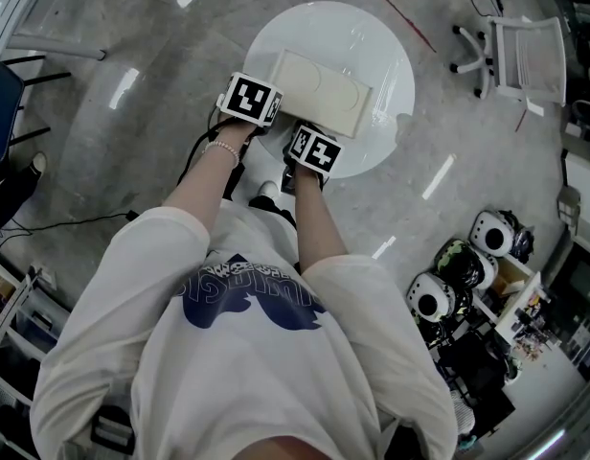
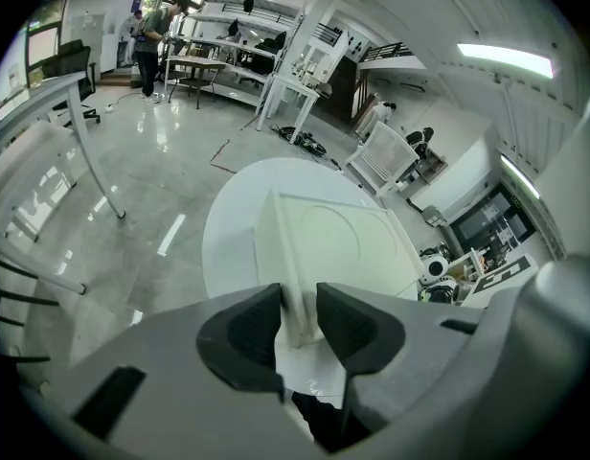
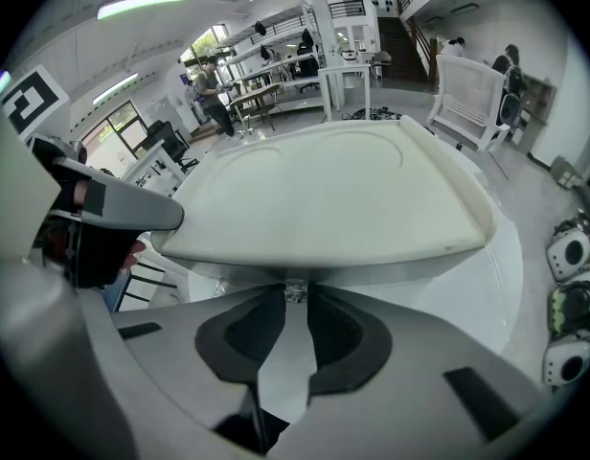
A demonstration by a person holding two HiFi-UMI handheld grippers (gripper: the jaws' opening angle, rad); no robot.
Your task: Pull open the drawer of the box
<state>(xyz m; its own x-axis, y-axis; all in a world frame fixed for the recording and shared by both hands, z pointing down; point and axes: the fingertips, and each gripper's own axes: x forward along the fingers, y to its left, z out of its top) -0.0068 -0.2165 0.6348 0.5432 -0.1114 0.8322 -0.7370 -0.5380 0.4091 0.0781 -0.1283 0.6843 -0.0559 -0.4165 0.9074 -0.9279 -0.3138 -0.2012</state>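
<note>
The left gripper (image 2: 299,297) pinches the box (image 2: 343,242) corner; the right gripper (image 3: 295,296) pinches the knob (image 3: 295,288) on the box front by its tips only, so it may slip.

A loose white short-sleeved T-shirt (image 1: 247,372) bears a dark blue chest print (image 1: 252,295); beyond the print, a pale beaded bracelet (image 1: 221,149) rings the left wrist. The grey left gripper (image 2: 300,319) and right gripper (image 3: 295,295) carry dark pads (image 2: 247,329) and black-and-white marker cubes (image 1: 250,99).
</note>
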